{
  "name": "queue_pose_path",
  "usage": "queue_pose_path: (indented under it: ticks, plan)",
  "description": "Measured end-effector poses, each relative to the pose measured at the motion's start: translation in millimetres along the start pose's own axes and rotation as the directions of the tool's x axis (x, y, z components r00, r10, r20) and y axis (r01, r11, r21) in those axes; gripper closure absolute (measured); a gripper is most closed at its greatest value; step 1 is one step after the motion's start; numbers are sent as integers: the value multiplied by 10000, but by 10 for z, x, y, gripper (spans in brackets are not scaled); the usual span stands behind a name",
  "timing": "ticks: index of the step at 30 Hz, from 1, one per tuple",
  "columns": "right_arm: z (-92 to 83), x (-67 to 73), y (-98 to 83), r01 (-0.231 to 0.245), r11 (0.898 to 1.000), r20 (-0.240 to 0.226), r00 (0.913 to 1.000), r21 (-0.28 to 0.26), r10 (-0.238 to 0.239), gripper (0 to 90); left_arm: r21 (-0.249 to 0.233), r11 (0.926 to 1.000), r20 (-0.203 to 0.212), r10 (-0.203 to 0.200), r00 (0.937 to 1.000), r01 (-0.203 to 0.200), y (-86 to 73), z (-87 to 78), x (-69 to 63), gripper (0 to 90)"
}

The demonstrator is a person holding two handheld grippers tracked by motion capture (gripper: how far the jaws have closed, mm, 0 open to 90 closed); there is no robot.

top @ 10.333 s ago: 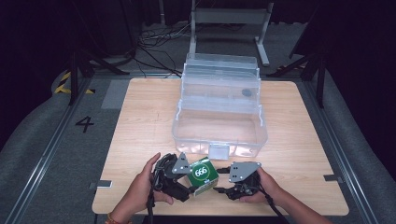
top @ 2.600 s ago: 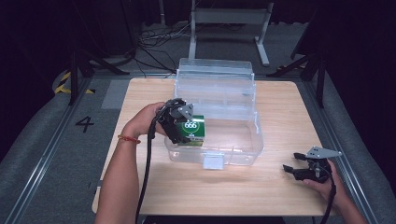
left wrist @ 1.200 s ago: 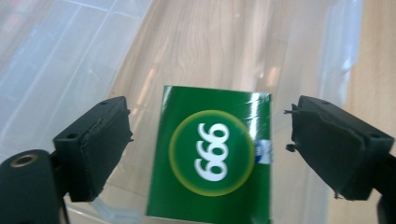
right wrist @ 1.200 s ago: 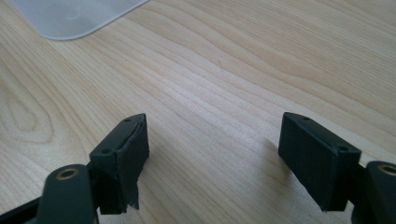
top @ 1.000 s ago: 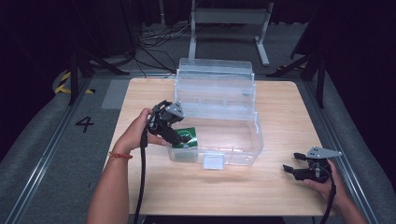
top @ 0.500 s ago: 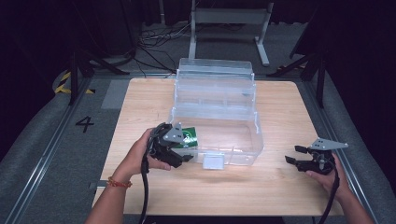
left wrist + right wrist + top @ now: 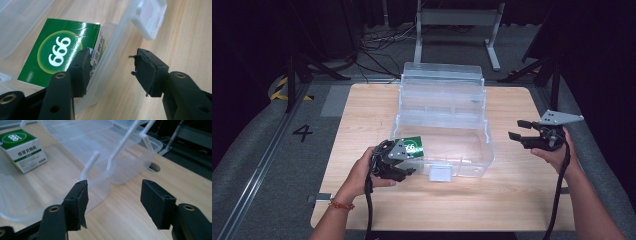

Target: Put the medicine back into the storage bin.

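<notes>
Dark floor, cables and a metal stand surround a pale wooden tabletop (image 7: 362,115), and the clear plastic bin (image 7: 442,125) at its middle, lid raised at the far side, serves as landmark. From the high view, the left tool (image 7: 404,167) sits at the bin's near-left corner, right beside the green box (image 7: 413,146) that lies inside that corner; the right tool (image 7: 518,131) hangs well off the bin's right wall, above the tabletop edge. In the left gripper view, the left tool's jaws stand apart and grip nothing: one jaw is in front of the box (image 7: 60,50), the other is outside the bin wall (image 7: 117,45), so the wall runs between them. If they closed here, they would likely pinch that wall or nudge the bin; whether the inner jaw touches the box I cannot tell. In the right gripper view, the right tool (image 7: 112,200) is wide open and empty, aimed at the bin's right corner (image 7: 100,182), with the box (image 7: 23,148) standing upright at the far end inside. The box's print is too small to read beyond the round logo, and glare on the plastic blurs where its walls end.
</notes>
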State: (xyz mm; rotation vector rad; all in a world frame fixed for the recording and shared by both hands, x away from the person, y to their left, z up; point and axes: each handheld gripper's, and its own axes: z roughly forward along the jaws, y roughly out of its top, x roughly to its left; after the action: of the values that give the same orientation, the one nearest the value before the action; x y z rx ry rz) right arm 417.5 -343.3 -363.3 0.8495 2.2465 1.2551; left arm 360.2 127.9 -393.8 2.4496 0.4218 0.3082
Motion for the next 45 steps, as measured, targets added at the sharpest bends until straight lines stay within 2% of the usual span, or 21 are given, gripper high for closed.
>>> queue_pose_path:
  ticks: [2,4,5,7,9,11,18,20,24,29,35,38,45]
  plan:
    - [56,-7,146,154,9998,-113,9998,-115,-156,443,-154,9998,-110,-80,9999,79,-14,13,20,546]
    - [106,-10,300,377,9990,-131,9992,-250,-381,456,-106,9998,-10,-174,9998,174,-23,40,57,617]
    - [127,-6,367,412,9986,-188,9989,-320,-418,460,-30,9998,151,-184,9997,184,-24,54,71,629]
    - [204,-2,519,682,9969,-303,9971,-400,-695,465,-7,9999,203,-127,9997,127,-25,66,81,642]
    - [246,1,574,724,9966,-387,9965,-389,-739,469,99,10000,186,-7,9998,5,-23,79,96,662]
    - [356,24,685,970,9951,-508,9939,-211,-979,469,59,10000,257,-66,9996,65,-27,76,116,713]
    - [682,144,979,1569,9876,-890,9838,84,-1556,486,69,9998,456,165,9988,-168,-28,83,143,734]
    - [760,152,1042,1607,9870,-978,9823,50,-1595,491,72,9999,599,105,9982,-109,-30,85,156,740]
    - [885,154,1121,1743,9843,-979,9804,292,-1707,489,96,9999,633,132,9979,-139,-28,86,162,743]
    - [1033,137,1235,1898,9814,-1101,9764,275,-1858,495,102,9998,682,143,9976,-150,-29,88,169,747]
    - [1173,68,1296,2032,9763,-1293,9727,743,-1926,496,147,9997,655,160,9977,-170,-27,87,168,748]
    - [1223,31,1315,1956,9763,-1367,9737,930,-1821,500,144,9998,652,145,9978,-155,-28,87,167,748]
    - [1335,-10,1330,2257,9635,-1509,9673,1438,-2040,571,78,9998,594,164,9981,-169,-29,91,167,742]
